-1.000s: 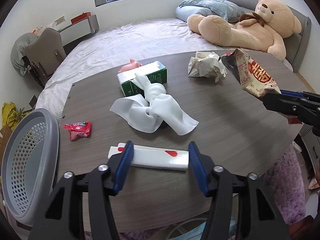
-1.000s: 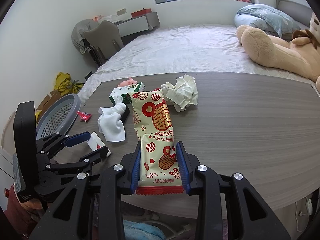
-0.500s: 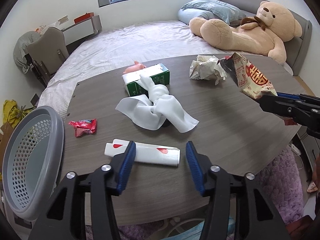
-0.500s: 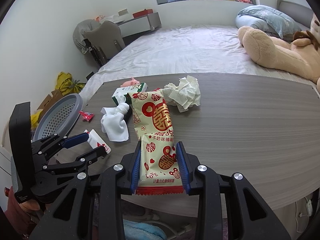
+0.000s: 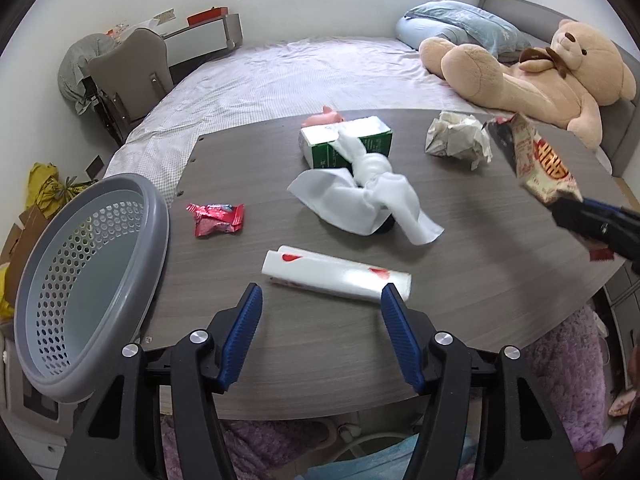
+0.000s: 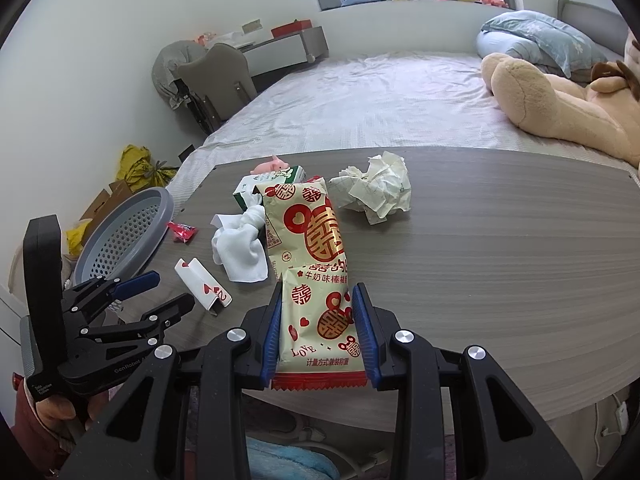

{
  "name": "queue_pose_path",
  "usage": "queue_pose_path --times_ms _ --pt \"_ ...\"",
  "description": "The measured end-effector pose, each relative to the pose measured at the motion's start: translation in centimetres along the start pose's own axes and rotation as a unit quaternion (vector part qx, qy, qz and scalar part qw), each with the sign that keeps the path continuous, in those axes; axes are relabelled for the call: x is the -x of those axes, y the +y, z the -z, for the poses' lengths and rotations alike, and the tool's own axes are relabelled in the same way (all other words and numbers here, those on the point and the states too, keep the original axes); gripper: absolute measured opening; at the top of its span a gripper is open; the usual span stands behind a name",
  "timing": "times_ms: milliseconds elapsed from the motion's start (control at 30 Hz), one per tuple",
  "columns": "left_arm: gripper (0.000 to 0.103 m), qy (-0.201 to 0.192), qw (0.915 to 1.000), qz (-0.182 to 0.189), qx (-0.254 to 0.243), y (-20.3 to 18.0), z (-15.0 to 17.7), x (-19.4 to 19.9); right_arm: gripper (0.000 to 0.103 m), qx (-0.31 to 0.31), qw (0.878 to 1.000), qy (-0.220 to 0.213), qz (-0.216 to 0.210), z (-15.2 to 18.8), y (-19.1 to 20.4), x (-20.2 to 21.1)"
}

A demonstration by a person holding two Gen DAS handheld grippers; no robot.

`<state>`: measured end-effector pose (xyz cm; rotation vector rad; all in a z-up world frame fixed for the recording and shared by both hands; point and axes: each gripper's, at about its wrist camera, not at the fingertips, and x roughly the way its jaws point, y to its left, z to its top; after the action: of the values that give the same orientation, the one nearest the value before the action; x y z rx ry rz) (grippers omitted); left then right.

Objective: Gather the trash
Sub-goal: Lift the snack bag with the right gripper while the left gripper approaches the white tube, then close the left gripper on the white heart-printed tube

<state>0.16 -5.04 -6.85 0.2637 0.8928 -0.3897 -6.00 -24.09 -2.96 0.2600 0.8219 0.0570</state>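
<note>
Snack wrapper (image 6: 320, 276) lengthwise up the frame, pinched in right gripper (image 6: 318, 334); left gripper (image 5: 322, 336) jaws just-widened, empty.

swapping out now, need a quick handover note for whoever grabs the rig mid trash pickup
Right tongs: shut on the cream and red snack wrapper, held up over the table.
Left tongs: open, jaws have just been widening, nothing between them, just short of the white folded wrapper.
On the table: small red wrapper, white cloth, green and white carton, crumpled paper.
Grey basket sits at the table's left edge; what shows of it looks empty.
Done: one wrapper picked up.
Left: drop it in the basket, then collect the rest.
</note>
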Motion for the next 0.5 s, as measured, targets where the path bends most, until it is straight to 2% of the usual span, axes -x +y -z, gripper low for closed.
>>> queue_pose_path --times_ms 167,267,500 --pt "0.064 -0.003 1.0 -0.003 0.006 -1.2 -1.2 -0.1 0.033 0.0 1.0 0.0 0.0 0.0 0.0 0.0" --pt "0.064 0.008 0.9999 -0.011 0.01 -2.0 -2.0 -0.7 0.033 0.0 1.0 0.0 0.0 0.0 -0.1 0.1" --pt "0.065 0.036 0.998 -0.05 0.012 -2.6 -2.2 -1.9 0.033 -0.004 1.0 -0.003 0.003 -0.1 -0.3 0.4"
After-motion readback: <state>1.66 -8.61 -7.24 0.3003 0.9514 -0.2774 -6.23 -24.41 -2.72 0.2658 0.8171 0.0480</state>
